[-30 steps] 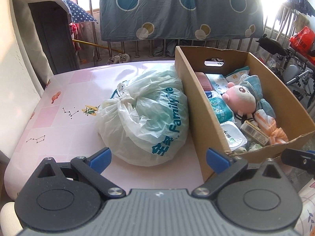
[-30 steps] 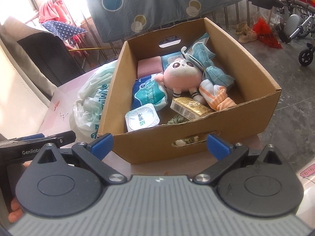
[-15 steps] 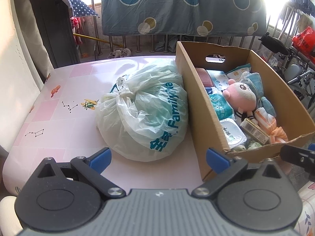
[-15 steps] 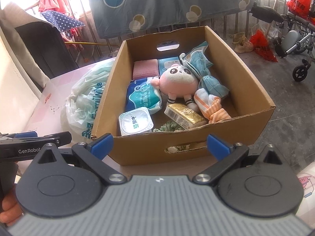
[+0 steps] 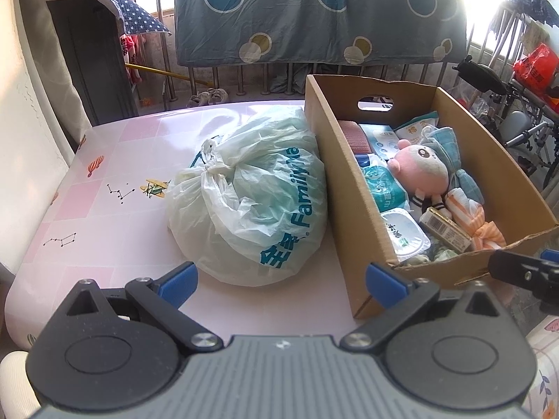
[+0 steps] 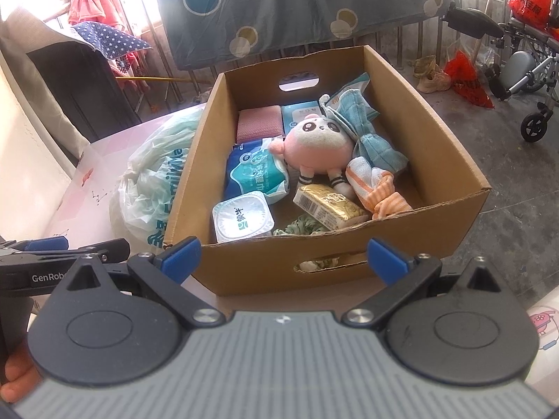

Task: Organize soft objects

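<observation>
Cardboard box [image 6: 314, 269]: stands on the pink tabletop [image 5: 104, 216], open-topped, holding mixed goods.
Contents, soft: pink plush doll [image 6: 319, 143], blue cloth [image 6: 374, 146] beside it, orange-striped cloth [image 6: 377, 188] knotted at the near right, green fabric [image 6: 297, 227] at the near wall.
Contents, other: wipes pack [image 6: 255, 171], sealed cup [image 6: 242, 221], gold packet [image 6: 328, 206].
Plastic bag [image 5: 251, 202]: tied shut, leaning against the box's left wall.
My left gripper [image 5: 281, 279]: fingers spread wide, holding nothing, hanging over the near tabletop before the bag.
My right gripper [image 6: 283, 256]: likewise spread and empty, facing the box's near wall.
Step, as I judge it: whether sorting lies ahead or is over cannot be told. Any pick should close on a cloth's bunched knot or the doll's body, clear of its neighbours.
Change over the last second: both views sit slightly higher and farther back; nothing in the box has shifted.
</observation>
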Tool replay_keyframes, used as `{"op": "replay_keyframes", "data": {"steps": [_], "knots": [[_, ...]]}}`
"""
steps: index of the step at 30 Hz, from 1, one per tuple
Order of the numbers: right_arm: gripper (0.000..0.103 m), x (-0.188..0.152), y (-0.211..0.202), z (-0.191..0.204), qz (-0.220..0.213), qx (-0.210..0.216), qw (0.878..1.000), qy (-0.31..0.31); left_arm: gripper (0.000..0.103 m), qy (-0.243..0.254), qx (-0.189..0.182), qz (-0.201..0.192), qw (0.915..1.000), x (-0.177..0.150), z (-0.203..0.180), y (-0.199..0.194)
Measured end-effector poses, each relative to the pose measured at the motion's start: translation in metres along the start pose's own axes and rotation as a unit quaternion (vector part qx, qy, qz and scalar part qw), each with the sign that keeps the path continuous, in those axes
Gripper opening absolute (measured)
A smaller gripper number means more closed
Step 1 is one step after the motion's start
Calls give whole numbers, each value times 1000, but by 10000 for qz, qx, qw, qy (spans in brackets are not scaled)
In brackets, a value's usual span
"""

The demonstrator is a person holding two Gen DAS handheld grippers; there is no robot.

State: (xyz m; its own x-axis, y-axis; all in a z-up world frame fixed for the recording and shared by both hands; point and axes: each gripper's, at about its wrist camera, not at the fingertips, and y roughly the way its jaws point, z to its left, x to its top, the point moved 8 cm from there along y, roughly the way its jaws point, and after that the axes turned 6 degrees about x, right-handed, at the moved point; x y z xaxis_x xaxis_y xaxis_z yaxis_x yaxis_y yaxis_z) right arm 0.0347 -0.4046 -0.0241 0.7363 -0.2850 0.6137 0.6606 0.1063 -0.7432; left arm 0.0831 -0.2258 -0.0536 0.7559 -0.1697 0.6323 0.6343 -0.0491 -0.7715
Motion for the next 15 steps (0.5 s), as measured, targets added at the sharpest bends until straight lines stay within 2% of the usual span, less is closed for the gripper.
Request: {"op": "replay_keyframes", "data": {"steps": [15], "knots": [[102,-1,0,0,4,-7,10000,-11,103,-6,-62,51,10000,-2,-3,-1]]}}
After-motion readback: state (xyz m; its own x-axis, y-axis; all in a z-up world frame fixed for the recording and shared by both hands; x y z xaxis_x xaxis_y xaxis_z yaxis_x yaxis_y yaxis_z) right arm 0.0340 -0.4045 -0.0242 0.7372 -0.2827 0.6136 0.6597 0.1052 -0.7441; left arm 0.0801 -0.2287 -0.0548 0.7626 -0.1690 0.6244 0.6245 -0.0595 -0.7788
